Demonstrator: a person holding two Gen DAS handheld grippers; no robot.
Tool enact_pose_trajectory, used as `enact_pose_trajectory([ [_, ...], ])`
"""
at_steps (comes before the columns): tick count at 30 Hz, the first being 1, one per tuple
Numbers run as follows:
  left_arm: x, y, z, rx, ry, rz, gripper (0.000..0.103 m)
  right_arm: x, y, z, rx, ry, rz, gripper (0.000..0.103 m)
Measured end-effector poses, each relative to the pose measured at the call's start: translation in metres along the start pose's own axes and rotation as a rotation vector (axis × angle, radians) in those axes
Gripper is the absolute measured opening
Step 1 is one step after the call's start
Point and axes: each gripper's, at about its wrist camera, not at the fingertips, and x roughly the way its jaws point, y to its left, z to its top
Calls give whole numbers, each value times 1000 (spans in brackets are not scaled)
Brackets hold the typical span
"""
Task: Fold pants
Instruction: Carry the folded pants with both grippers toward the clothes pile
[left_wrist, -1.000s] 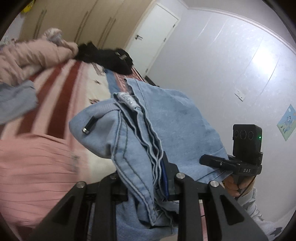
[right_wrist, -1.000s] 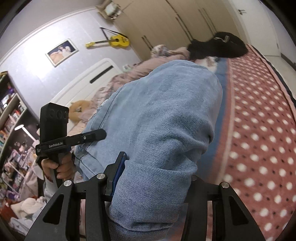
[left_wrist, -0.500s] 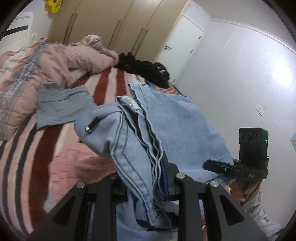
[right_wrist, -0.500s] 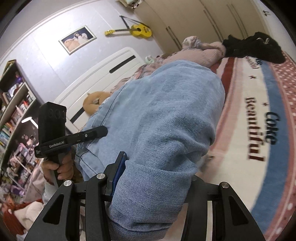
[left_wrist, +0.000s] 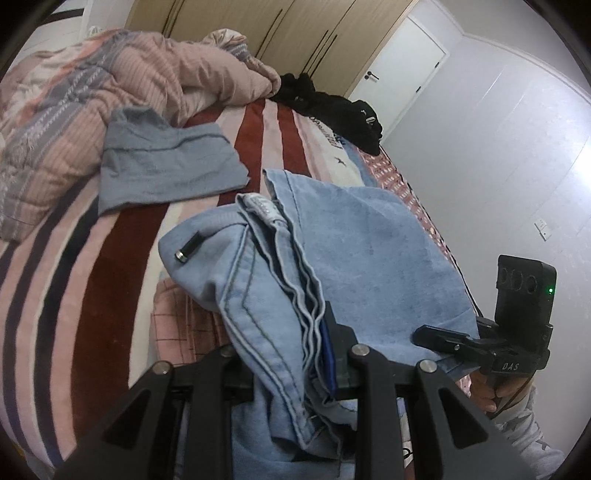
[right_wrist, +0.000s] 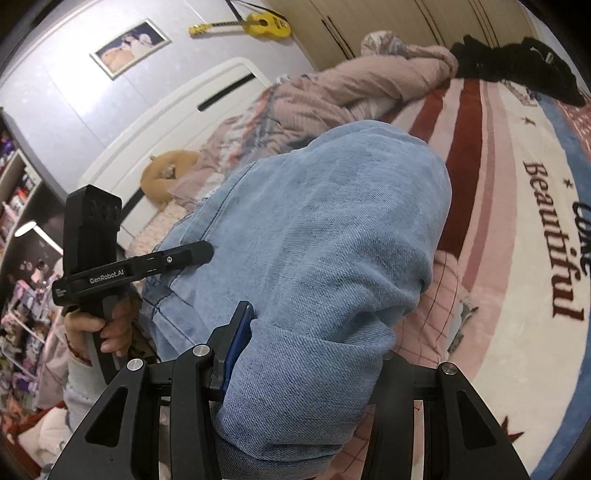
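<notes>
— Below you lies the bed (left_wrist: 122, 266), under a blanket (right_wrist: 517, 206) striped red, pink and white with "Beautiful" printed on it. Behind it you have wardrobe doors (left_wrist: 236, 33) and a white door (left_wrist: 402, 70).

— What else is on it?

— You have a pink quilt (left_wrist: 110, 88) bunched at the far side, a grey cloth (left_wrist: 162, 162) lying flat just beside it, and a black heap (left_wrist: 332, 107) near the far edge. A yellow guitar (right_wrist: 255, 24) and a picture (right_wrist: 129, 48) hang on the wall in your right view.

— Where are the jeans?

— You hold the jeans (left_wrist: 332, 251) up above the bed, stretched between both tools. Your left gripper (left_wrist: 295, 350) is clamped on a stack of stitched edges, with a black drawstring tip (left_wrist: 186, 249) lying on the cloth ahead of it. Your right gripper (right_wrist: 310, 354) pinches a thick folded bundle of denim, whose bulk hides the far finger.

— And each tool from the other side?

— Your left view catches the right gripper low at the right, its fingers closed on the cloth's edge. Your right view catches the left gripper at the left, likewise closed on denim.
</notes>
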Motion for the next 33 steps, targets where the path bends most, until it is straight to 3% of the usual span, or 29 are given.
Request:
enact_pose_trajectory([
  [18, 19, 2, 7, 15, 5, 14, 22, 10, -7, 1, -28, -5, -97, 41],
  [26, 7, 1, 8, 13, 25, 24, 32, 5, -6, 1, -21, 10, -96, 47],
  [31, -36, -6, 8, 50, -67, 89, 37, -22, -2, -5, -80, -1, -142, 56],
  [33, -53, -10, 9, 52, -109, 70, 37, -40, 1, -10, -118, -20, -178, 56],
])
